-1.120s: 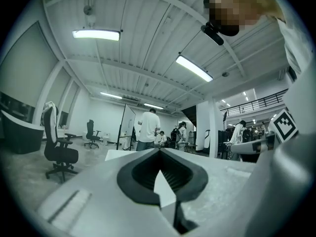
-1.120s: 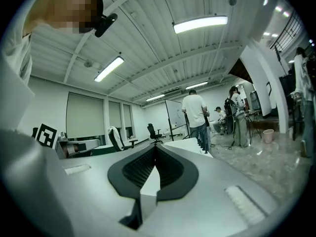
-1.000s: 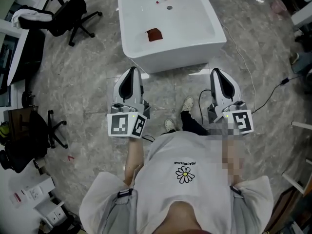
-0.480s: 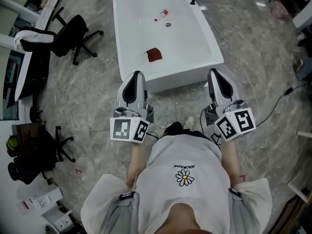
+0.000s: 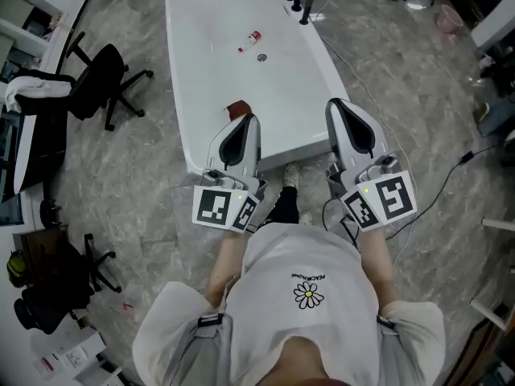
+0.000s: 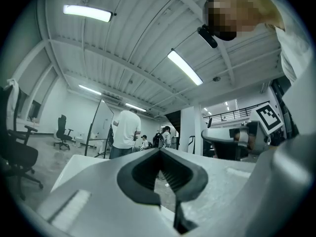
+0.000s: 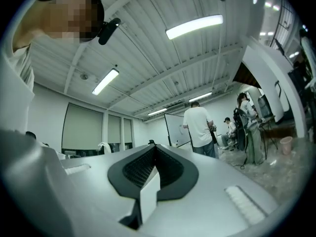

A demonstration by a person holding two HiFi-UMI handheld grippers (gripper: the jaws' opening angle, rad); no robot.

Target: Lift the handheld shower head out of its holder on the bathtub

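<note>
Both your grippers are empty with jaws pressed together: the left gripper (image 5: 241, 125) and the right gripper (image 5: 342, 109) hang over the near end of the bathtub (image 5: 282, 153). The shower head should be among the dark fittings (image 5: 299, 3) on the tub's far right corner, well apart from both grippers. From here I cannot tell which fitting it is.

That is the main risk: reach in with jaws closed and you will knock the head instead of gripping it, or clamp a tap by mistake. Walking along the tub's right side, watch the cable (image 5: 364, 83) on the floor. A sharp pull could also snag the hose, which is not visible.
</note>
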